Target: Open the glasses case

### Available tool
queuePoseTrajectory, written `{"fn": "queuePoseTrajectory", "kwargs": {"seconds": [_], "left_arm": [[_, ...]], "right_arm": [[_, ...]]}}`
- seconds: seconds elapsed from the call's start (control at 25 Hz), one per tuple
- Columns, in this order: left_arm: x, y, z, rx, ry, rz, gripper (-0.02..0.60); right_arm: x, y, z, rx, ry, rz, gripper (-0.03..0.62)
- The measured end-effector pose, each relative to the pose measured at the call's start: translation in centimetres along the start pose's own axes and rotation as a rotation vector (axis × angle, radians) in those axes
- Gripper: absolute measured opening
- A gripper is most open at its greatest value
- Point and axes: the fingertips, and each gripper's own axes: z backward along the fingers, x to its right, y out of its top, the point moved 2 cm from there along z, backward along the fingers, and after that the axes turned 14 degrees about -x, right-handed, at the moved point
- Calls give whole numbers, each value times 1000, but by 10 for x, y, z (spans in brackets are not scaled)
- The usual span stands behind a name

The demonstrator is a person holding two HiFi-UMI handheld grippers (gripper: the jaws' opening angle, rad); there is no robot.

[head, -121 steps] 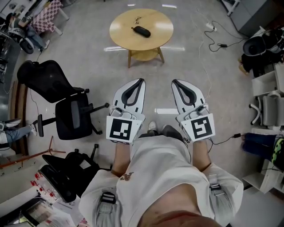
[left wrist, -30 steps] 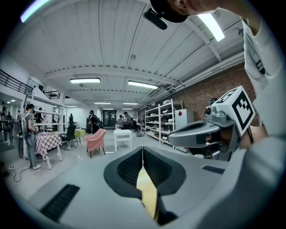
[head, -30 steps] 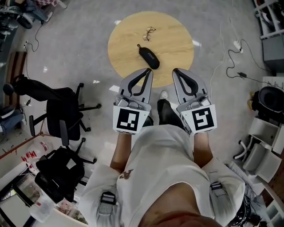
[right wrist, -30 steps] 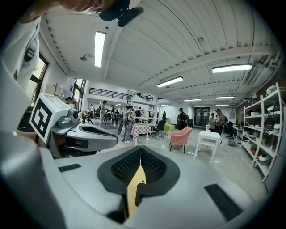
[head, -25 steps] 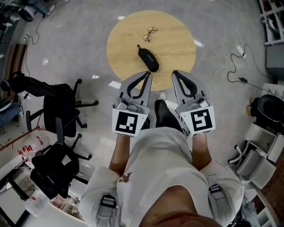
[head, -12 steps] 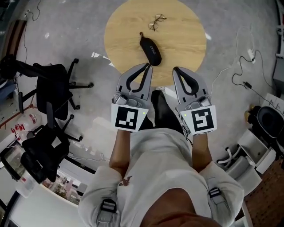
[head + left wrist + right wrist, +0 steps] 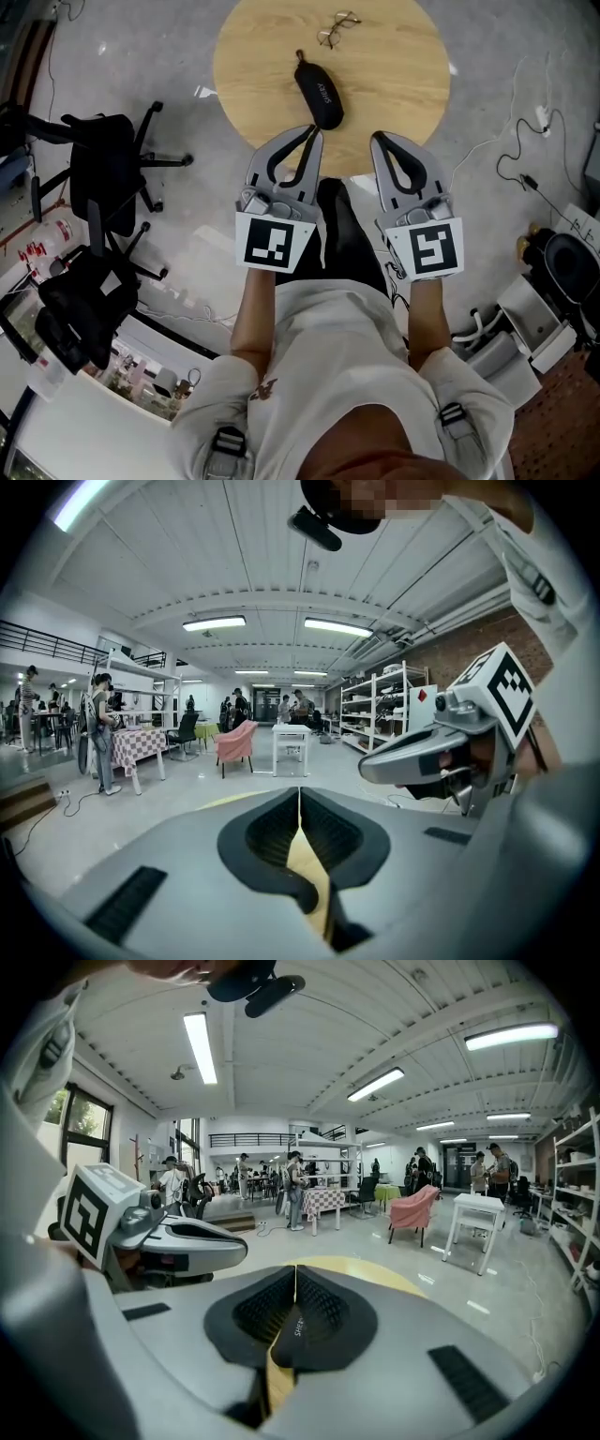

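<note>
At my far left a black office chair [image 7: 103, 164] stands on the grey floor [image 7: 187, 56], well apart from the round wooden desk [image 7: 403, 84]. My left gripper [image 7: 312, 132] shows with its tip over the desk's near edge in the head view. In its own view its fingers [image 7: 258, 832] are clenched tip to tip, with nothing between them and only the yellow desk top showing through the slit.

Just beyond that tip and untouched, the black glasses case [image 7: 320, 89] lies closed on the desk. It is slanted, with its narrow end pointing away and to the left. Farther on, near the desk's far rim and apart from the case, a pair of glasses [image 7: 338, 28] rests on the wood.

My right gripper [image 7: 380, 137] sits beside the left one, also at the near edge. Its fingers [image 7: 328, 1307] are clenched on nothing, and the dark case shows behind them in the right gripper view. White cables [image 7: 525, 150] trail over the floor to the right of the desk.
</note>
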Motion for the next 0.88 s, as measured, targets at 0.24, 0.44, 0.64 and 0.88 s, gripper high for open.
{"fn": "queuePoseTrajectory", "kwargs": {"seconds": [0.24, 0.44, 0.64, 0.88], "left_arm": [[-5, -25, -21, -18, -17, 14, 21], [-8, -45, -36, -25, -42, 30, 21], [-5, -65, -52, -37, -70, 31, 21], [-6, -85, -70, -32, -84, 102, 23]], "right_arm": [[9, -19, -25, -34, -24, -4, 21], [10, -35, -42, -59, -45, -19, 21], [14, -56, -58, -91, -63, -32, 21], [18, -78, -76, -132, -65, -21, 21]]}}
